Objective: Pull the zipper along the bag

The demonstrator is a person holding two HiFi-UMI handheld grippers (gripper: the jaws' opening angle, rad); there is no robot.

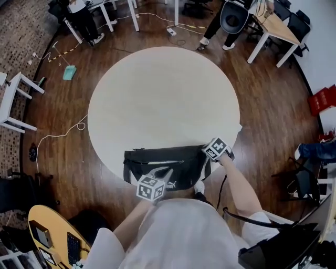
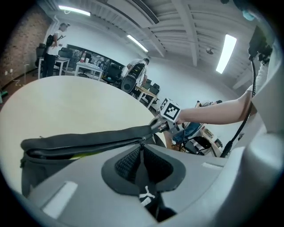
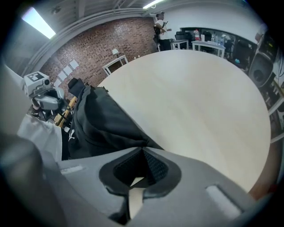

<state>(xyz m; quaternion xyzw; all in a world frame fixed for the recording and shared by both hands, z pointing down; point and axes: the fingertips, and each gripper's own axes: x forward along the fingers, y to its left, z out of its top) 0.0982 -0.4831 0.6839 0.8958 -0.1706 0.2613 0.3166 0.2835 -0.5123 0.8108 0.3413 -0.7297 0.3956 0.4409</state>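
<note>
We hold the left gripper [image 2: 142, 151] low over the front of the bag [image 2: 84, 142], its jaws pressed together on the zipper pull [image 2: 143, 177]. The pull is a black tab with a white mark. It runs up between the jaws to the slider [image 2: 143, 140], which sits right at their tips.

Just past those tips the black bag stretches away to this gripper's left, with the zipper line along its top. A thin strip of yellow-green shows under its upper edge.

Ahead and to the right of the left gripper, the right gripper [image 3: 143, 151] pinches the bag's right end. In its own view the black fabric narrows to a point between its closed tips. The bulk of the bag rises to its left, with the left gripper just beyond that.

From the head view, the bag lies at the near edge of the round table [image 1: 163, 94]. The left gripper is over the middle of the bag's front, and the right gripper is at its end.

Beyond both grippers the pale tabletop spreads out, and past its far rim lies a dark wooden floor [image 1: 63, 121]. Farther off stand white desks [image 1: 107, 13] with people [image 1: 79, 16] at them. A brick wall [image 3: 102, 40] closes the room off to the right gripper's far left.
</note>
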